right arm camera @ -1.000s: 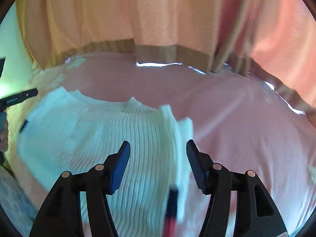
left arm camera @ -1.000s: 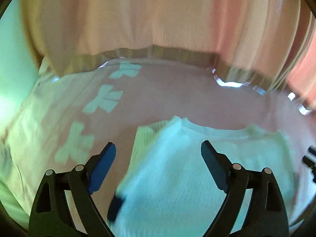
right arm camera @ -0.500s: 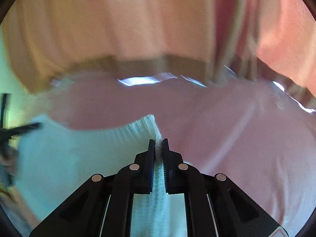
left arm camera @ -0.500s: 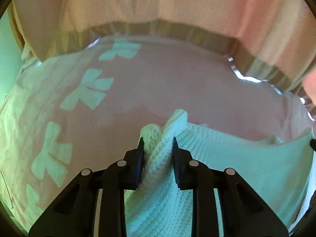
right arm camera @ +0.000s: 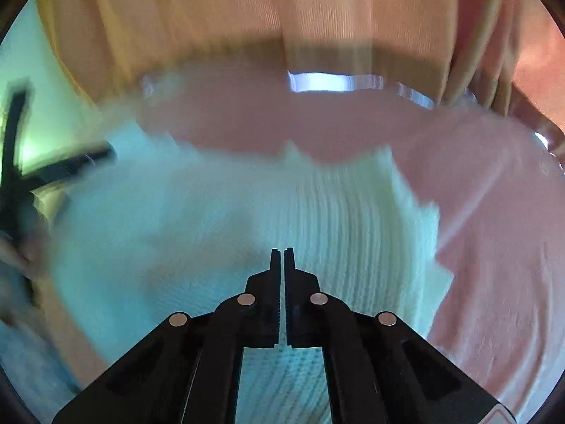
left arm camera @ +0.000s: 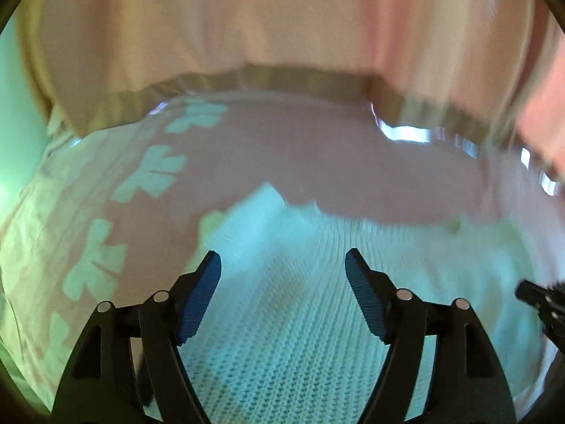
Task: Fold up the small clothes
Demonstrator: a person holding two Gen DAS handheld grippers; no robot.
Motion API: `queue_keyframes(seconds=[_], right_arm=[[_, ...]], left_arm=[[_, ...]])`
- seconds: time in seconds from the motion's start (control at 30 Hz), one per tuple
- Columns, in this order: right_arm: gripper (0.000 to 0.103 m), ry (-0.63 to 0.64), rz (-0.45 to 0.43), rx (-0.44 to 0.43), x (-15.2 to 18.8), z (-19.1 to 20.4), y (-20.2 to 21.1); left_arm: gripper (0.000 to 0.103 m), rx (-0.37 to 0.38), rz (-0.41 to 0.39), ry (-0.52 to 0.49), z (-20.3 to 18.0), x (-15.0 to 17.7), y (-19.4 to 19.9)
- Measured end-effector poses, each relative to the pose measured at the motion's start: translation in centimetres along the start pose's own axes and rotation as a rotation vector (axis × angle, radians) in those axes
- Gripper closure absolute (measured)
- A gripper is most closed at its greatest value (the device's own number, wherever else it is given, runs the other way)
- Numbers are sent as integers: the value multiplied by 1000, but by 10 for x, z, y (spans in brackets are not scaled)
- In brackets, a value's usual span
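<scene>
Only the left gripper point(left arm camera: 282, 268) view shows bow-patterned sheet point(left arm camera: 95, 268) beside sweater point(left arm camera: 293, 335).

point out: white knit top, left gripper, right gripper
white knit top point(left arm camera: 289, 318): left wrist view, ribbed body panel.
left gripper point(left arm camera: 282, 265): left wrist view, midway between open fingertips.
right gripper point(right arm camera: 283, 252): right wrist view, between closed fingertips.

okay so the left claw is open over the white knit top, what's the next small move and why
Probably open the right claw and lift it clear. Its jaws are shut with almost no gap, low over the white knit top, and whether they pinch fabric is unclear. The left claw is wide open above the knit, holding nothing.
</scene>
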State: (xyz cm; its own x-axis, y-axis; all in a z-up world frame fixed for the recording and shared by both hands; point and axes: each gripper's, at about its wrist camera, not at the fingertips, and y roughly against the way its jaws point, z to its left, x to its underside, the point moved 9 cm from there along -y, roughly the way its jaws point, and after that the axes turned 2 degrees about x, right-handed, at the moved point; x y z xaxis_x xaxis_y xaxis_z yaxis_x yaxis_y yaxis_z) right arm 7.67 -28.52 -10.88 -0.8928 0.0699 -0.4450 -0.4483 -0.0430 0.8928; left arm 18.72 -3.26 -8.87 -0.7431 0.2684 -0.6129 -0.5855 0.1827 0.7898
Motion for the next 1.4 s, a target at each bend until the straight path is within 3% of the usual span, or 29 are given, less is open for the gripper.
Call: queue_keyframes(seconds=[0.07,0.13,0.2,0.3,0.37,0.43,0.5,0.57,0.63,0.67,0.7,0.73,0.8,0.9,1.0,1.17,1.27,1.4], right_arm=[[103,-54,1,-10,-1,-15,-8],[103,-138,-24,-3,-8,-23,9],[103,-94,-73,-83,-15,3,26],[103,26,-74,-188,-12,61,25],[103,125,-44,-160,-10,82,7],[103,156,-10,-72,-7,66,-16],[103,17,-24,-76,-20,40,-8],[103,-20,-76,-82,-32,37,8],[103,11,-80,-175,-34,63,10],[103,41,-71,-171,-28,74,9],[103,95,-40,-113,-26,80,-8],[103,115,-21,-65,-23,69,-17],[103,34,-29,-78,-27,43,-19],[102,-69,-104,60,-36,-11,22],[97,-154,-143,92,-23,-44,52],[99,-149,-101,74,2,-45,49],[102,-152,6,123,20,-55,16],[101,-190,-100,95,2,-50,56]], left_arm=[[34,-68,53,-14,8,8,-19],[34,-87,66,29,22,10,-28],[36,-77,50,54,24,5,-23],[35,-95,49,36,20,5,-24],[33,-118,57,17,18,8,-30],[30,-136,49,-5,18,7,-33],[29,-123,54,10,21,6,-34],[29,-119,56,25,22,5,-34],[28,-132,52,25,20,4,-35],[26,-142,47,21,19,4,-37],[25,-151,44,17,19,4,-38],[24,-151,45,18,19,3,-39],[25,-121,48,43,22,0,-36],[25,-74,29,105,38,-4,-18],[25,-53,20,158,59,-1,-2],[25,-43,32,143,58,17,8],[25,-105,99,79,56,29,-13],[26,-66,94,157,62,29,-5]])
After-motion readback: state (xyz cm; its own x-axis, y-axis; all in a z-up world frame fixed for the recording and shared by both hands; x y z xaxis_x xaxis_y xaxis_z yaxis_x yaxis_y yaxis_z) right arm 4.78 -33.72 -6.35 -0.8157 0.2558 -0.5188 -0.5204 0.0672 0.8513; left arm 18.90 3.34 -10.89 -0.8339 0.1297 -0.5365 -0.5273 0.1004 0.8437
